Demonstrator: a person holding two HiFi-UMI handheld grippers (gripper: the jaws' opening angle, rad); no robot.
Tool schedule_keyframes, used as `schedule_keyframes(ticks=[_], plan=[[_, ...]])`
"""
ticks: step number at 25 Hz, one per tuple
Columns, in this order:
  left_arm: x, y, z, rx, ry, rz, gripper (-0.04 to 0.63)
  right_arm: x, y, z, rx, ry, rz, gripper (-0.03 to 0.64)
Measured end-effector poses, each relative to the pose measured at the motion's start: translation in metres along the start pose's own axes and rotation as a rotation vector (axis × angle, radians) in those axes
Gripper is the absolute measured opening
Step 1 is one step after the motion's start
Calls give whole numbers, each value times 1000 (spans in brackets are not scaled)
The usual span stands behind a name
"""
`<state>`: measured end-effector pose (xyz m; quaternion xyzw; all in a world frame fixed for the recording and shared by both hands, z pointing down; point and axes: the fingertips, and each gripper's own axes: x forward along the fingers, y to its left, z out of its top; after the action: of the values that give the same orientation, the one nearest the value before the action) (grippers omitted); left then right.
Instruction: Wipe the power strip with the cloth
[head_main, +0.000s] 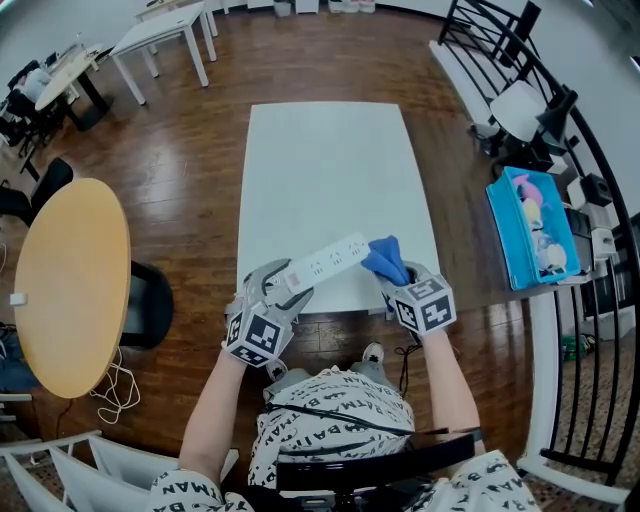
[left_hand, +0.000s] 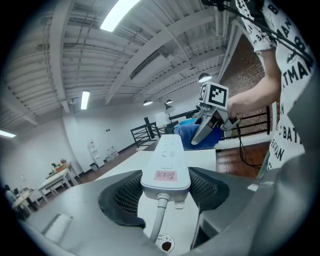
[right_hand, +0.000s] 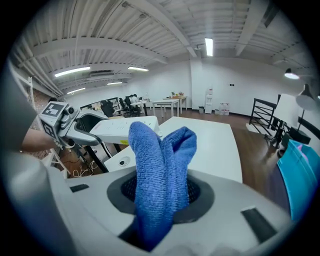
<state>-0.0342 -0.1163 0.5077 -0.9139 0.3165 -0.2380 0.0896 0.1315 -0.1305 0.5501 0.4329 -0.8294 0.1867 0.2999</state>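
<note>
Close to the person, the left gripper (left_hand: 165, 190) has its jaws wide apart and pressed on the cord end of the white power strip (head_main: 325, 262), holding it over the near part of the white table (head_main: 325, 160). The right gripper (right_hand: 162, 195) pinches the blue cloth (right_hand: 161, 160) tight, and the cloth sits right at the strip's other end
</note>
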Motion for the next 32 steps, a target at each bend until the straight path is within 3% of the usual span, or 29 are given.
schedule_keyframes(ticks=[5,11,17,26,32], plan=[[-6,-2,0,11,-43,-123,288,-10,-4,-3,-124,45,6,127],[-10,-11,5,56,-40,-203,287,-20,-13,-5,-201,74,0,127],[-18,-27,11,116,-34,-282,287,-26,-15,-5,-360,138,35,127],[-28,-50,21,212,-26,-392,287,-30,1,-1,-586,173,171,129],[-34,-70,30,291,-23,-474,287,-38,23,-7,-869,205,372,129]])
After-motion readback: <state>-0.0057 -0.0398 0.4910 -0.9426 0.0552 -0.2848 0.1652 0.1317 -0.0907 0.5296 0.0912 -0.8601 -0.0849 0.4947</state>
